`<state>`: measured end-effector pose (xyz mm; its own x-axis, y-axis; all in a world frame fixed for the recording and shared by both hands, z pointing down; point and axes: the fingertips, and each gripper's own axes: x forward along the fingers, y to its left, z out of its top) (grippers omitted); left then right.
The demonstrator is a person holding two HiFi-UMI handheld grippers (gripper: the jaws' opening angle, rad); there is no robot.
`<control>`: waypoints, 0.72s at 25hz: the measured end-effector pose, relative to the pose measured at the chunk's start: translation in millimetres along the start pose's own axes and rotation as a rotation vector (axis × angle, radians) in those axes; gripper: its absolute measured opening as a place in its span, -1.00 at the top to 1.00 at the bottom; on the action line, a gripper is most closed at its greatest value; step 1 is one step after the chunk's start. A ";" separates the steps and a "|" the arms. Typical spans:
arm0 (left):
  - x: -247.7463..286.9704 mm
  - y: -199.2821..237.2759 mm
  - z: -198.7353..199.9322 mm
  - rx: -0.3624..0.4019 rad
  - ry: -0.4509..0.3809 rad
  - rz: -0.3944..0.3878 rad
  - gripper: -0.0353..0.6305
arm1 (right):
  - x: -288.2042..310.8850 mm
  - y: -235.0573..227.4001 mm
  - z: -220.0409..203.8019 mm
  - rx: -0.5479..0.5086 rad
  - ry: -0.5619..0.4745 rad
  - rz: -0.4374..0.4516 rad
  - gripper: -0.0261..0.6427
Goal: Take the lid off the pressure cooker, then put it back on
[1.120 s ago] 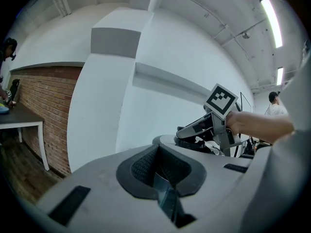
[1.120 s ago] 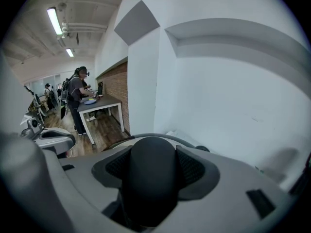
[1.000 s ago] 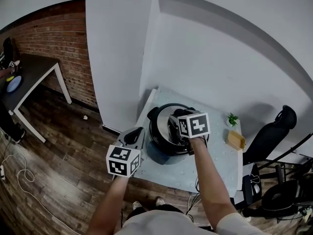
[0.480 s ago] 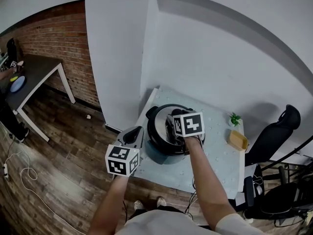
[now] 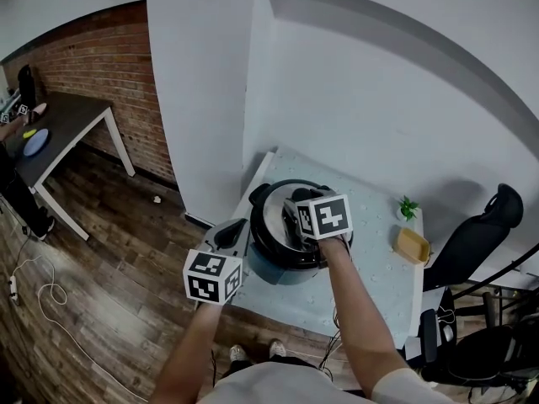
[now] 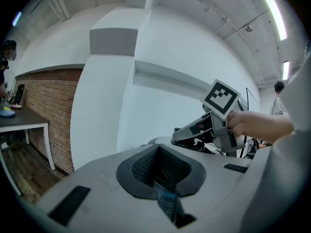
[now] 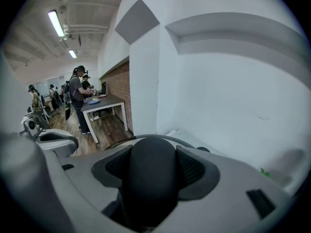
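Edging slightly left since a second ago, our right gripper (image 5: 301, 218) clamps the rounded black handle (image 7: 148, 178) of the dark round lid (image 5: 271, 224), directly beneath it on the grey pressure cooker (image 5: 280, 273); our closed, empty left gripper (image 5: 230, 235) hangs farther left.

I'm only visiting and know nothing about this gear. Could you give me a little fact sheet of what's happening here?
Setting: light table against a white wall
Main item: pressure cooker; its lid looks seated on it
Right gripper: jaws closed on the black lid handle
Left gripper: jaws together, nothing between them, held to the cooker's left, not touching it
Also on table: small plant, yellow tray
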<state>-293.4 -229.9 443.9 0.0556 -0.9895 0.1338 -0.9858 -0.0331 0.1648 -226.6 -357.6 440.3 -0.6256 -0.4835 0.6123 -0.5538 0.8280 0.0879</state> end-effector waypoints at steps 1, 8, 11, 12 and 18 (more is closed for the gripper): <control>0.2 -0.2 0.9 0.003 -0.001 0.005 0.85 | 0.3 1.4 0.2 -0.016 -0.003 0.020 0.09; -0.8 -3.4 4.8 0.025 0.004 0.044 0.85 | 1.0 11.6 -0.6 -0.138 -0.015 0.176 0.09; -1.6 -5.9 6.8 0.035 0.007 0.059 0.85 | 0.9 15.5 -1.1 -0.204 -0.021 0.261 0.10; -2.1 -6.6 7.2 0.038 0.009 0.063 0.85 | 0.6 16.6 -1.6 -0.221 -0.022 0.286 0.10; -5.2 -9.9 11.8 0.054 0.010 0.080 0.85 | 0.6 19.7 -2.0 -0.231 -0.020 0.309 0.08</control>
<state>-285.8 -226.1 430.0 -0.0225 -0.9877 0.1545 -0.9942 0.0383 0.1006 -236.8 -341.0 443.9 -0.7556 -0.2044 0.6223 -0.2004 0.9766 0.0775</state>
